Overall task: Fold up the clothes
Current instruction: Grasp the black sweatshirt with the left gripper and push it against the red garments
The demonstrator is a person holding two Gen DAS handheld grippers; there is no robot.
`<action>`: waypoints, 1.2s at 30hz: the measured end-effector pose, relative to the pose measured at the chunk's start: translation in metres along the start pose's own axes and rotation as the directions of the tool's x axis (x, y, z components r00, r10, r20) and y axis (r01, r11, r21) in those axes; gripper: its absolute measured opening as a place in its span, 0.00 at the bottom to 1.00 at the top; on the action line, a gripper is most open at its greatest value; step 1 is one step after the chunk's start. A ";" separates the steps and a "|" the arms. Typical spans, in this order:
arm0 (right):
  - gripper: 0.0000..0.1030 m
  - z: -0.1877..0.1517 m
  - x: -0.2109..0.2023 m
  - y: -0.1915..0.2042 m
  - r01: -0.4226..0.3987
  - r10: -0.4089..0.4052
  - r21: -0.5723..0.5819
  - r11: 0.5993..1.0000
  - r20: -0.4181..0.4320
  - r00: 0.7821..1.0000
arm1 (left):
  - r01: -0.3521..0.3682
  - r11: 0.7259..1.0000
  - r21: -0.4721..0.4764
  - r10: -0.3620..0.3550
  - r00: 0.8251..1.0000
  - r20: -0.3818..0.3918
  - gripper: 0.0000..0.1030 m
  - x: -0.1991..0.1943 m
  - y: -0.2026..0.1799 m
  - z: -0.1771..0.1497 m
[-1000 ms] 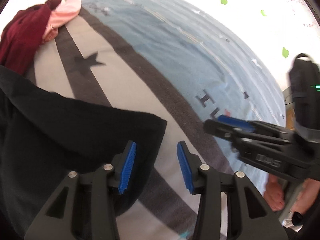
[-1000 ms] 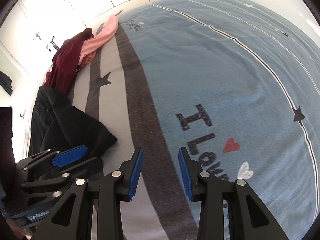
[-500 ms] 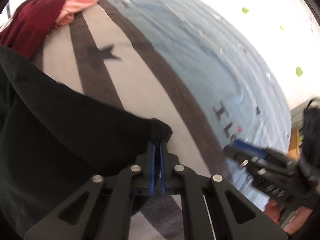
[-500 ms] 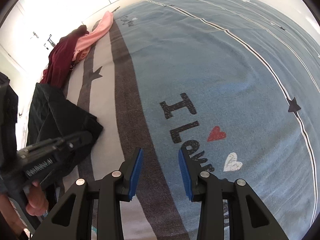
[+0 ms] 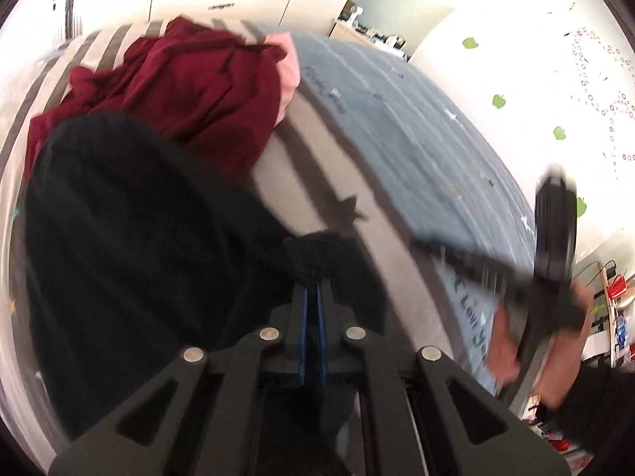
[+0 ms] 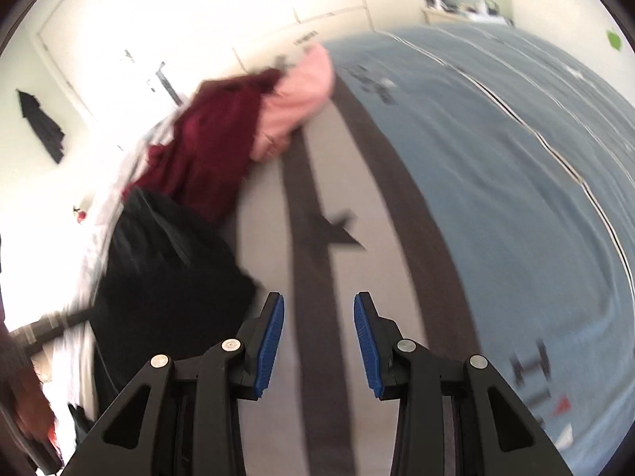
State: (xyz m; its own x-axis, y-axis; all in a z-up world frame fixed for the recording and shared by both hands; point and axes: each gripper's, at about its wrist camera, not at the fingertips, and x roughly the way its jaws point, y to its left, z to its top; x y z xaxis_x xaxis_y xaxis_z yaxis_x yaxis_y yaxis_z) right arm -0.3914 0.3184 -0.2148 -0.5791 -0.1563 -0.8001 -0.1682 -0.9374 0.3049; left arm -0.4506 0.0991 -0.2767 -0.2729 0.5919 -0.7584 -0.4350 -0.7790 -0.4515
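Note:
A black garment [image 5: 151, 246] covers the left of the left wrist view, and my left gripper [image 5: 312, 289] is shut on its corner, which bunches just past the blue pads. The same black garment [image 6: 166, 277] lies at the left of the right wrist view. My right gripper [image 6: 319, 317] stands open over the grey striped part of the bedspread [image 6: 270, 246], just right of the garment, with nothing between its fingers. My right gripper [image 5: 496, 273] also shows blurred at the right of the left wrist view, held by a hand [image 5: 504, 341].
A dark red garment [image 5: 190, 95] and a pink one [image 6: 297, 91] lie heaped beyond the black garment. The blue bedspread [image 6: 496, 166] with lettering stretches to the right. White cupboards [image 6: 198, 12] stand behind the bed, and a wall with green apple stickers [image 5: 500, 101] stands at the right.
My left gripper closed on the black garment's corner, then pulled it up the bed toward the red heap. My right gripper, still open, moved from the blue lettering to the grey stripes.

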 end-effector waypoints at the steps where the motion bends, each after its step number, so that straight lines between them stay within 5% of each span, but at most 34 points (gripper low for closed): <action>1: 0.32 0.013 0.008 0.013 -0.025 0.025 -0.024 0.999 0.001 1.000 | -0.001 1.000 -0.004 0.001 1.000 -0.010 0.03 0.001 0.006 -0.006; 5: 0.32 0.050 0.056 0.071 -0.146 0.130 -0.174 0.974 -0.102 0.986 | 0.010 0.999 -0.051 -0.011 1.000 -0.014 0.03 -0.001 0.029 -0.026; 8: 0.32 0.053 0.091 0.106 -0.143 0.082 -0.336 0.931 -0.187 0.979 | 0.021 0.997 -0.080 -0.021 1.000 -0.006 0.03 -0.004 0.043 -0.030; 16: 0.32 0.027 0.121 0.136 -0.166 0.037 -0.474 0.865 -0.269 0.962 | 0.053 0.994 -0.093 -0.052 0.999 0.009 0.03 -0.014 0.061 -0.032; 18: 0.32 0.023 0.127 0.138 -0.161 0.022 -0.479 0.863 -0.284 0.959 | 0.057 0.994 -0.094 -0.056 0.998 0.009 0.03 -0.015 0.062 -0.030; 21: 0.03 0.028 0.144 0.136 -0.126 -0.029 -0.466 0.876 -0.311 0.950 | 0.054 0.994 -0.098 -0.054 0.999 0.007 0.03 -0.013 0.069 -0.031; 28: 0.02 0.070 0.126 0.105 -0.116 0.059 -0.256 0.960 -0.219 0.974 | 0.025 0.994 -0.108 -0.020 0.999 0.045 0.03 -0.029 0.086 -0.026; 36: 0.02 0.120 0.135 0.107 -0.076 0.031 -0.235 0.969 -0.188 0.982 | -0.050 0.979 -0.200 0.076 0.989 0.129 0.03 -0.053 0.157 0.034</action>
State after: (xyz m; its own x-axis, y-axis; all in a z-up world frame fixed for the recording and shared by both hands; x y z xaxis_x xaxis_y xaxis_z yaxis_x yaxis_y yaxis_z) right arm -0.5836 0.2344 -0.2285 -0.4233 -0.2413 -0.8733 0.0687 -0.9697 0.2346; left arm -0.5339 -0.0475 -0.2915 -0.4134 0.5523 -0.7239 -0.2403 -0.8330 -0.4983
